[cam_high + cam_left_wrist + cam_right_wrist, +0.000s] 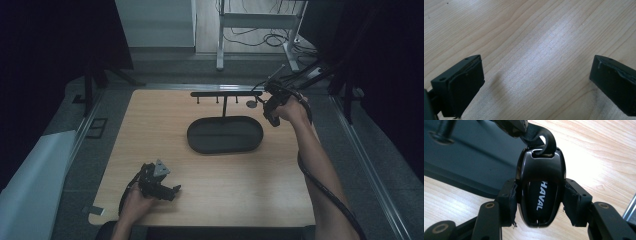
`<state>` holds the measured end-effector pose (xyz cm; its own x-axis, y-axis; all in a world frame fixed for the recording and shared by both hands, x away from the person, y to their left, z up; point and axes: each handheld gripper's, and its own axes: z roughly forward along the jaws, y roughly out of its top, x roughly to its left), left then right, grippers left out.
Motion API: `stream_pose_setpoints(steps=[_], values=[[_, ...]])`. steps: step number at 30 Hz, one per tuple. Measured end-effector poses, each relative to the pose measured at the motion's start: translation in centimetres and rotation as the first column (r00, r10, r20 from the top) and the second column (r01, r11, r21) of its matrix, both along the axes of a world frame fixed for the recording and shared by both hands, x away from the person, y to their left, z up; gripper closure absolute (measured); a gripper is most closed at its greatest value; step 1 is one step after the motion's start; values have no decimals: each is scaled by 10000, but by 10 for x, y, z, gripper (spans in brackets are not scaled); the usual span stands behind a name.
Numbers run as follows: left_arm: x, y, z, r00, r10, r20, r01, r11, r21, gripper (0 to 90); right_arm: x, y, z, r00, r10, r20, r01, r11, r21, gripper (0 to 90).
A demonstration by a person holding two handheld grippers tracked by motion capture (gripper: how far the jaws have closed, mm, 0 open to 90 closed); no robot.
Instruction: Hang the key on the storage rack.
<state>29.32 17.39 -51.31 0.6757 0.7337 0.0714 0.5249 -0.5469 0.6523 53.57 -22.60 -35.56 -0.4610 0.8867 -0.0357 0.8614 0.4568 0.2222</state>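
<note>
Counter [210,200] of pale wood carried everything. At its far middle sat a dark oval tray [225,135], and behind the tray stood a black rack [226,94] with hooks. The right gripper [265,102] was at the rack's right end, its fingers [506,202] closed on a black key fob [540,195] whose loop hung on a hook [546,141]. The left gripper [172,189] lay at the near left with fingers [465,82] spread wide over bare wood.
</note>
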Motion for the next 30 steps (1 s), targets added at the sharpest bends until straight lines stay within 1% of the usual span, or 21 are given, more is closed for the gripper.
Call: stream_pose_setpoints(steps=[2, 3, 7, 9, 15, 17, 19, 21, 27, 30], values=[[0, 0, 0, 10000, 8, 3, -8, 10000, -14, 0, 0, 1, -3, 10000, 37, 2, -37, 10000, -5, 486], [0, 0, 0, 10000, 12, 5, -12, 10000, -17, 0, 1, 6, -10, 9998, 215, 55, -215, 9998, -12, 486], [0, 0, 0, 10000, -5, 5, 5, 10000, -3, 0, 1, 13, -18, 9989, 454, 144, -452, 9989, -133, 484], [0, 0, 0, 10000, -3, 4, 3, 10000, -2, 0, 2, 16, -21, 9987, 485, 165, -483, 9987, -136, 484], [0, 0, -1, 10000, 21, -46, -21, 10000, -32, 0, 2, 22, -31, 9957, 902, 187, -898, 9958, -189, 483], [0, 0, -1, 10000, 16, -49, -16, 10000, -37, 0, 2, 23, -31, 9942, 1029, 321, -1023, 9946, -201, 463], [0, 0, -1, 10000, 16, -44, -16, 10000, -40, 0, 3, 23, -30, 9941, 1002, 425, -997, 9949, -153, 418], [0, 0, -1, 10000, 14, -47, -14, 10000, -15, 0, 3, 22, -28, 9933, 1009, 560, -1003, 9949, -143, 394], [0, -1, -1, 10000, -7, -61, 8, 10000, 17, 0, 0, 19, -23, 9920, 1059, 694, -1060, 9944, -14, 298], [0, -1, -1, 10000, -5, -47, 5, 10000, 15, 0, -2, 15, -20, 9926, 1006, 684, -1016, 9948, 111, 291]])
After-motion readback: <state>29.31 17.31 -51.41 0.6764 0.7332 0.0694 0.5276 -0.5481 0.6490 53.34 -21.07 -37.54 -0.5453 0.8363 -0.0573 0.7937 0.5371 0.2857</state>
